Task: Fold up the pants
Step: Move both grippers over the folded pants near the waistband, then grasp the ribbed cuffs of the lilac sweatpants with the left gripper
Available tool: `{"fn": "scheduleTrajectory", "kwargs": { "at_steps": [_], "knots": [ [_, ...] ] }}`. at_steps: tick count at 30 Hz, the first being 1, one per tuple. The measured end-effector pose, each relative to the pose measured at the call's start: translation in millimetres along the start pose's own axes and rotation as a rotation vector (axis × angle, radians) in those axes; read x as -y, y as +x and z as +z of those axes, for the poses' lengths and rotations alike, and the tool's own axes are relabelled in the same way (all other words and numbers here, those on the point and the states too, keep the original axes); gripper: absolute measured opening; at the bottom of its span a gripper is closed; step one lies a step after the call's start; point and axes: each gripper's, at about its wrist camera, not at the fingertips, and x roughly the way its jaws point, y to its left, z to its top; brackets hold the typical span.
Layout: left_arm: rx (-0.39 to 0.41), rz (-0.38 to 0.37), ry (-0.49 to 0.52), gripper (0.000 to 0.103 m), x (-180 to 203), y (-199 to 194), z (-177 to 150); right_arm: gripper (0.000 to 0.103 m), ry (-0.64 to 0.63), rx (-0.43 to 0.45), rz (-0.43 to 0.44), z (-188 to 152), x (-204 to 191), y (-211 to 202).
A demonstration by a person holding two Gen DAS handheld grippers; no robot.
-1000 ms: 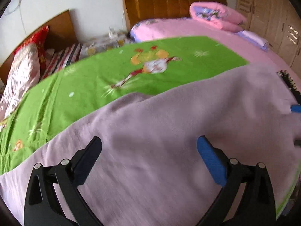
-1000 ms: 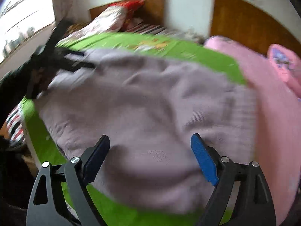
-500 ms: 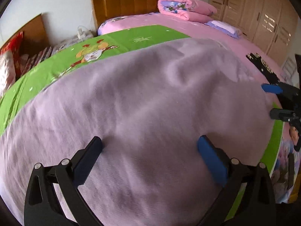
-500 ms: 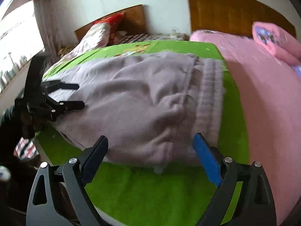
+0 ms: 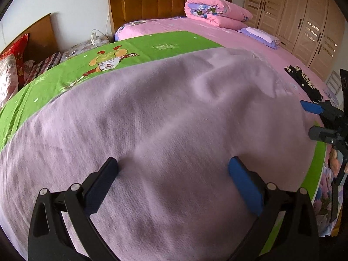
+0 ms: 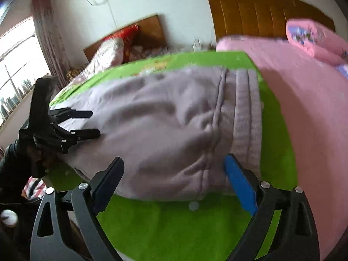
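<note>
The lilac fleece pants (image 5: 165, 126) lie spread on a green cartoon sheet (image 5: 134, 52) on the bed; the right wrist view shows them folded, with the ribbed waistband (image 6: 248, 117) at the right. My left gripper (image 5: 173, 166) is open, jaws wide, low over the pants fabric, and it shows in the right wrist view (image 6: 87, 124) at the pants' left end. My right gripper (image 6: 174, 166) is open over the near edge of the pants by the waistband, and it shows in the left wrist view (image 5: 313, 119) at the right edge.
A pink bedspread (image 5: 217, 34) with a rolled pink quilt (image 5: 215, 13) lies beyond. Wooden headboard (image 5: 165, 2) and wardrobe (image 5: 304, 17) stand behind. Pillows (image 5: 10, 65) sit at the far left. A black patterned item (image 5: 302, 80) lies on the pink bed. A window (image 6: 15, 69) is at left.
Both grippers swung and settled lower over the pants. The right gripper drew back toward the near edge by the waistband. Both stayed open.
</note>
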Motion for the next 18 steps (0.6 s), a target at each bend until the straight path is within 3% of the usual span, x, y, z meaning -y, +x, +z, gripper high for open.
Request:
{"fn": "scheduleTrajectory", "kwargs": {
  "at_steps": [4,6,9,12,14,18],
  "knots": [
    [0.043,-0.003,-0.074,0.101,-6,-20,-6,0.091,0.056,-0.01,-0.076,14,-10,-7],
    [0.096,-0.063,-0.123,0.101,-12,-42,-13,0.091,0.025,0.012,-0.089,24,-22,-10],
    [0.129,-0.057,-0.165,0.101,-22,-65,-29,0.092,-0.056,0.023,-0.086,36,-48,-1],
    [0.119,-0.045,-0.194,0.101,-34,-75,-50,0.092,-0.105,-0.057,-0.1,36,-63,27],
    [0.095,-0.034,-0.23,0.101,-47,-75,-68,0.092,-0.132,-0.147,-0.167,29,-63,49],
    [0.136,-0.047,-0.268,0.101,-71,-98,-94,0.092,-0.144,-0.158,-0.211,25,-68,50]
  ]
}}
